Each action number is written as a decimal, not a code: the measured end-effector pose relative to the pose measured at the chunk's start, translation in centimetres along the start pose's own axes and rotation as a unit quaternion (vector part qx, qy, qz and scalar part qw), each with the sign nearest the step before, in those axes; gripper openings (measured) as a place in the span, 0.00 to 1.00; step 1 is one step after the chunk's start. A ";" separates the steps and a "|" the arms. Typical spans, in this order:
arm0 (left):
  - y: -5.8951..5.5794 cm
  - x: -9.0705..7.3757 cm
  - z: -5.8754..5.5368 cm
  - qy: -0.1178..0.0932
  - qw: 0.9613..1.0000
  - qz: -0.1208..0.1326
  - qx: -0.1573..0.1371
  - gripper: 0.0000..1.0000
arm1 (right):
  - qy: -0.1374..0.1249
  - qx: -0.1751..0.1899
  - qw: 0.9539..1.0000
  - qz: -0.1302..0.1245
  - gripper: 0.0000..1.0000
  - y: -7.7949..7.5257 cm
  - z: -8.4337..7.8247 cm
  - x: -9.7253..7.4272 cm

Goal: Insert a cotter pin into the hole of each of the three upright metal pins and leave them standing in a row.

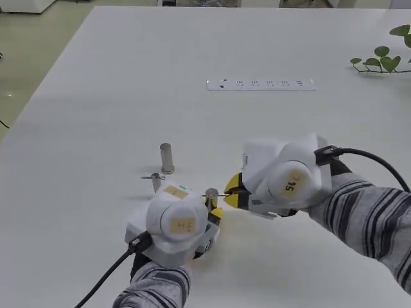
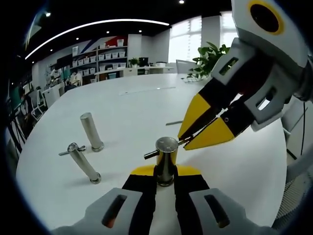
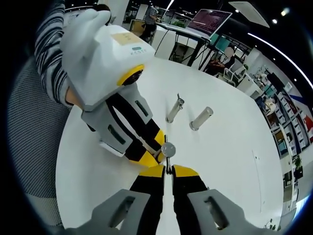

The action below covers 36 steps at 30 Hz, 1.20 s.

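Observation:
Three metal pins stand on the white table (image 1: 270, 38). My left gripper (image 1: 212, 209) (image 2: 165, 172) is shut on the nearest metal pin (image 1: 211, 194) (image 2: 166, 155), holding it upright. My right gripper (image 1: 232, 192) (image 3: 167, 170) is shut on a cotter pin (image 2: 150, 154) (image 3: 167, 159) that passes through this pin's hole; its tip sticks out on the far side. A second pin (image 1: 156, 181) (image 2: 83, 161) (image 3: 174, 110) carries a cotter pin across its top. The third pin (image 1: 167, 158) (image 2: 91, 131) (image 3: 201, 119) is bare.
A white power strip (image 1: 261, 84) lies across the far middle of the table. Green plant leaves (image 1: 384, 59) reach in at the far right. The table's left edge (image 1: 45, 70) runs diagonally beside the floor. Cables trail from both grippers toward me.

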<state>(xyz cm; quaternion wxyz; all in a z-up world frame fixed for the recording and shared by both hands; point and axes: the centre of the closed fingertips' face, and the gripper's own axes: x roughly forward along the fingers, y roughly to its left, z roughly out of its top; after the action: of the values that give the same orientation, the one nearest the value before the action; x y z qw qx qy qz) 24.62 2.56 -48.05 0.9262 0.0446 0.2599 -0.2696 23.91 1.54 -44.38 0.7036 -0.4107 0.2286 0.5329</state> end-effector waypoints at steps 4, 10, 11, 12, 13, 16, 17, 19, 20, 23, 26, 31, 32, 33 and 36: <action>0.0 0.0 0.0 0.000 1.000 0.001 -0.001 0.09 | 0.001 -0.010 1.000 -0.004 0.06 -0.1 0.1 -0.4; 0.0 0.0 0.0 -0.001 1.000 0.003 -0.004 0.09 | 0.006 -0.008 1.000 -0.003 0.03 -0.1 -0.4 -0.8; 0.0 0.0 0.0 -0.001 1.000 0.003 -0.005 0.09 | 0.007 -0.007 1.000 -0.003 0.02 -0.1 -0.5 -0.7; 0.0 0.1 0.0 -0.001 1.000 0.004 -0.006 0.09 | 0.007 -0.007 1.000 -0.003 0.01 -0.1 -0.5 -0.7; 0.0 0.1 0.0 -0.001 1.000 0.004 -0.006 0.09 | 0.006 -0.005 1.000 -0.004 0.01 -0.1 -0.4 -0.7; 0.0 0.0 0.0 -0.001 1.000 0.004 -0.008 0.09 | 0.006 -0.001 1.000 -0.004 0.00 0.0 -0.4 -0.6; 0.0 0.1 0.0 -0.001 1.000 0.004 -0.008 0.09 | 0.006 -0.001 1.000 -0.005 0.00 -0.1 -0.3 -0.5; 0.0 0.1 0.0 -0.001 1.000 0.004 -0.009 0.09 | 0.004 0.001 1.000 -0.005 0.00 0.0 -0.2 -0.5; 0.0 0.1 0.0 -0.001 1.000 0.005 -0.009 0.09 | 0.004 0.001 1.000 -0.005 0.00 0.0 -0.1 -0.5; 0.0 0.1 0.0 -0.001 1.000 0.005 -0.010 0.09 | 0.003 0.002 1.000 -0.004 0.00 0.0 0.0 -0.4; 0.0 0.1 0.0 -0.001 1.000 0.005 -0.012 0.09 | 0.002 0.004 1.000 -0.003 0.00 0.1 0.2 -0.4; 0.1 0.1 0.0 -0.001 1.000 0.006 -0.013 0.09 | 0.001 0.007 1.000 -0.004 0.00 0.1 0.3 -0.3; 0.1 0.1 0.0 -0.001 1.000 0.006 -0.013 0.09 | 0.000 0.007 1.000 -0.003 0.00 0.1 0.4 -0.3; 0.1 0.1 0.0 -0.001 1.000 0.006 -0.013 0.09 | 0.000 0.008 1.000 -0.003 0.00 0.1 0.4 -0.3; 0.1 0.1 0.0 -0.001 1.000 0.007 -0.014 0.09 | 0.000 0.006 1.000 -0.004 0.00 0.1 0.5 -0.2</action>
<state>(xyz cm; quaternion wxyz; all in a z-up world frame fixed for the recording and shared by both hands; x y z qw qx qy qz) 24.72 2.57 -48.15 0.9286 0.0336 0.2627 -0.2600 23.70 1.83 -44.02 0.7081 -0.4072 0.2308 0.5286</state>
